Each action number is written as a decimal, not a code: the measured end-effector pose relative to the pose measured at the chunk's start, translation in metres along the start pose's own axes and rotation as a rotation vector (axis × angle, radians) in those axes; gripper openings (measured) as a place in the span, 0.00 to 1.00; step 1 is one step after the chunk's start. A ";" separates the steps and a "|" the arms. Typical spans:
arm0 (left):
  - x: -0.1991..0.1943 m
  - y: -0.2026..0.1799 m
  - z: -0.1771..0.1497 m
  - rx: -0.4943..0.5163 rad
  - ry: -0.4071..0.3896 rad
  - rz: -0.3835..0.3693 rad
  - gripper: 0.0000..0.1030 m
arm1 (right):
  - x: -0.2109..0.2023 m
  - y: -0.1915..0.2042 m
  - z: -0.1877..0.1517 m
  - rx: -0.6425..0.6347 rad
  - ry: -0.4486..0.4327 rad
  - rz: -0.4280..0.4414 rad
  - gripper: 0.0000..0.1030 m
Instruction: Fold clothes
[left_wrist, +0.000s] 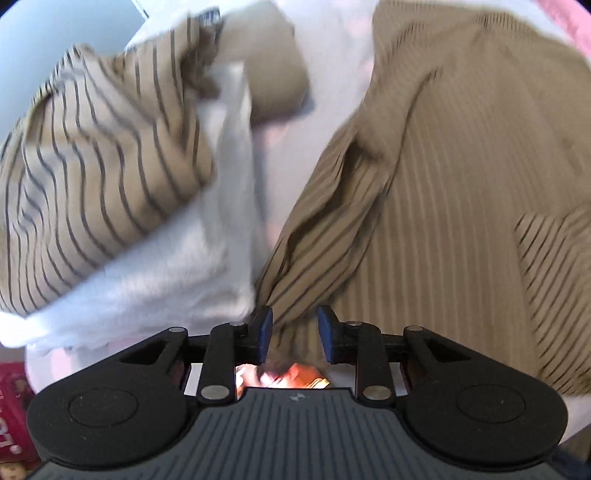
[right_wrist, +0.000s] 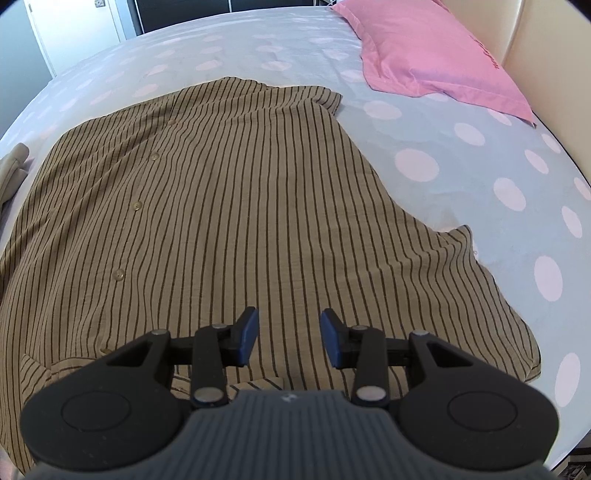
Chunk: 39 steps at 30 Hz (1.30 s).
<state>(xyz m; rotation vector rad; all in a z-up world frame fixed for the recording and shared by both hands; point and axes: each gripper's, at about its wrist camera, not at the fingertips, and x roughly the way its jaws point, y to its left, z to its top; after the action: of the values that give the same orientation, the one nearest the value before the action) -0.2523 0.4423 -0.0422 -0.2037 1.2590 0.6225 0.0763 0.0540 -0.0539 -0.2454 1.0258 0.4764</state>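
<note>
A tan shirt with thin dark stripes (right_wrist: 221, 206) lies spread flat on the bed, its button row running down its left half. My right gripper (right_wrist: 290, 338) is open and empty just above the shirt's near part. In the blurred left wrist view the same shirt (left_wrist: 443, 192) fills the right side. My left gripper (left_wrist: 294, 334) is open, and a bunched fold of the shirt's edge (left_wrist: 291, 295) lies between its fingertips. A heap of other clothes, striped tan fabric (left_wrist: 99, 177) over a white garment (left_wrist: 177, 273), sits to the left.
The bed has a pale sheet with white dots (right_wrist: 480, 177). A pink pillow (right_wrist: 436, 51) lies at the far right corner. A plain tan garment (right_wrist: 13, 166) shows at the left edge. A white door (right_wrist: 74, 26) stands beyond the bed.
</note>
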 end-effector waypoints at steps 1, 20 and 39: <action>-0.002 0.000 0.005 -0.010 -0.020 -0.012 0.25 | 0.000 0.001 0.000 -0.005 -0.001 0.002 0.40; 0.094 -0.016 0.108 -0.206 -0.036 -0.094 0.21 | 0.021 0.000 0.001 -0.018 0.046 -0.034 0.40; 0.083 0.000 0.171 -0.190 -0.075 -0.016 0.30 | 0.046 -0.045 0.042 0.084 0.088 0.015 0.45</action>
<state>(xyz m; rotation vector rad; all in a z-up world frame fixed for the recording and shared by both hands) -0.0972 0.5498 -0.0658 -0.3451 1.1256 0.7296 0.1499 0.0437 -0.0733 -0.1853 1.1311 0.4379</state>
